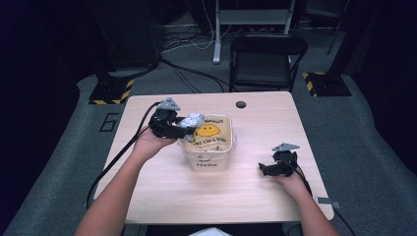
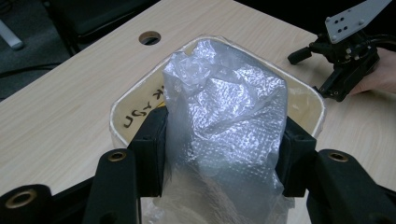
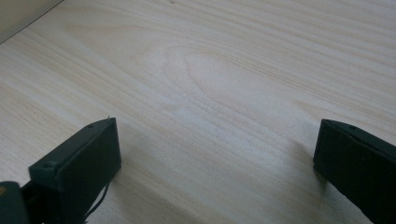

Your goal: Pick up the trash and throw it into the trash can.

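A cream plastic tub (image 1: 209,142) with a yellow smiley and the word "Hello" on its front stands mid-table. My left gripper (image 1: 183,127) hangs at the tub's left rim, shut on a wad of clear bubble wrap (image 1: 193,119). In the left gripper view the bubble wrap (image 2: 226,121) is squeezed between both jaws over the open tub (image 2: 119,109). My right gripper (image 1: 268,169) rests low on the table to the tub's right, open; in the right gripper view its jaws stand wide apart with bare wood between them (image 3: 217,154).
The wooden table (image 1: 255,196) has a round cable hole (image 1: 240,104) near its far edge. A black folding chair (image 1: 265,61) stands behind the table. Cables trail from both grippers off the table's near side.
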The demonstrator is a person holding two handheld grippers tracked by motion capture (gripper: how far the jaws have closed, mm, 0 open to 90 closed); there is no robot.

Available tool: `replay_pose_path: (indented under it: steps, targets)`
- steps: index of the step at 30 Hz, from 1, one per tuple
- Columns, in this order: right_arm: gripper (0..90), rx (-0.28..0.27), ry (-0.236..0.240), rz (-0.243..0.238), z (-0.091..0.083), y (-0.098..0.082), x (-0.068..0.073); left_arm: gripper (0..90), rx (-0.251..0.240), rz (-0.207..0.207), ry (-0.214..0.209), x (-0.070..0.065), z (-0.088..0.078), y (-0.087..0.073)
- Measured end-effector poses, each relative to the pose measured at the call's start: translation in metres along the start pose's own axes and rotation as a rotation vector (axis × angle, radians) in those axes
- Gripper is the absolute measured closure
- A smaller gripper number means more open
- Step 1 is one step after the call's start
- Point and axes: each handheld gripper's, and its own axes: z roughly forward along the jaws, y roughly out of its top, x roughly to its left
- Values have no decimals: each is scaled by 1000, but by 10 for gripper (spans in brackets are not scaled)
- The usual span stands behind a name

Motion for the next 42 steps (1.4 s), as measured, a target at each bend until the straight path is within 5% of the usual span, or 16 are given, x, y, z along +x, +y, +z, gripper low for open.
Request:
replay_pose_path:
  steps: [14,42]
  targets:
    - [0,1,2,-1,0,0,0,465,2,-24,-15,0,24,-1]
    - [0,1,2,-1,0,0,0,454,48,4,-24,-7,67,-11]
